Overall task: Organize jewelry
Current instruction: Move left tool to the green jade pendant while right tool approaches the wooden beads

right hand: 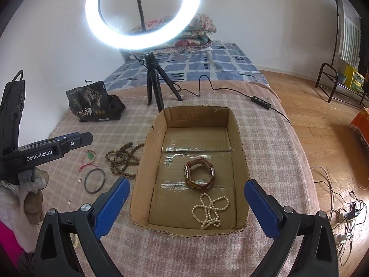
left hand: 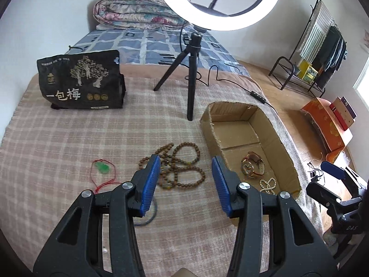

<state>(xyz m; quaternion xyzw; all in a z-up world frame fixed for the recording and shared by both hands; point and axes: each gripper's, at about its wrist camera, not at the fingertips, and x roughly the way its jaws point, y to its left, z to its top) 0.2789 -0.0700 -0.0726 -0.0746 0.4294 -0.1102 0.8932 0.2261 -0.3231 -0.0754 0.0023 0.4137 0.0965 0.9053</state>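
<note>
A shallow cardboard box (right hand: 239, 143) (left hand: 208, 124) lies on the plaid blanket. It holds a brown-strap watch (right hand: 199, 173) (left hand: 252, 165) and a pearl strand (right hand: 209, 210) (left hand: 268, 184). On the blanket left of the box lie a tangle of brown wooden beads (left hand: 182, 166) (right hand: 122, 159), a green jade pendant on a red cord (left hand: 102, 167) (right hand: 90, 155) and a dark bangle (right hand: 94, 180) (left hand: 150, 217). My left gripper (left hand: 188, 166) is open and empty, above the beads. My right gripper (right hand: 186, 187) is open and empty, at the box's near end.
A ring light on a black tripod (left hand: 192, 69) (right hand: 153, 80) stands behind the box, its cable and switch (right hand: 260, 99) trailing right. A black snack bag (left hand: 80, 83) (right hand: 92, 103) sits at the far left. The bed edge drops to a wooden floor (right hand: 322, 124) on the right.
</note>
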